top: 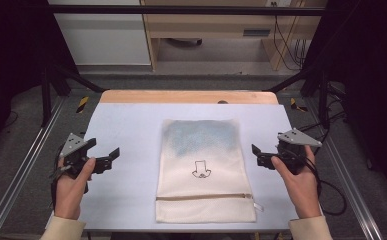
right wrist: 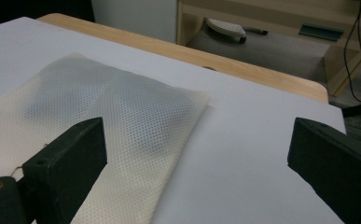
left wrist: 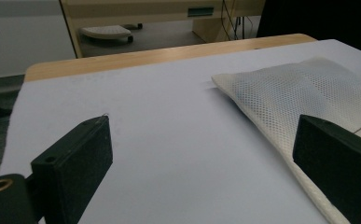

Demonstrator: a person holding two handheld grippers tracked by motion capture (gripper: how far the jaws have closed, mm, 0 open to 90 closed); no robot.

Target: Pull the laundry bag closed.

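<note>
Place: looked like a lab recording bay
Evidence: metal frame point(top: 21, 170), black curtains point(top: 376, 60), trailing cables point(top: 286, 45), bare desk point(top: 206, 25)

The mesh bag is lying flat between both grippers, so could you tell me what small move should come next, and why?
Probably bring the right hand-held gripper in toward the zipper pull at the near right corner of the mesh bag. Both grippers are open and off the bag, the zipper looks closed, and something bluish lies inside.
</note>
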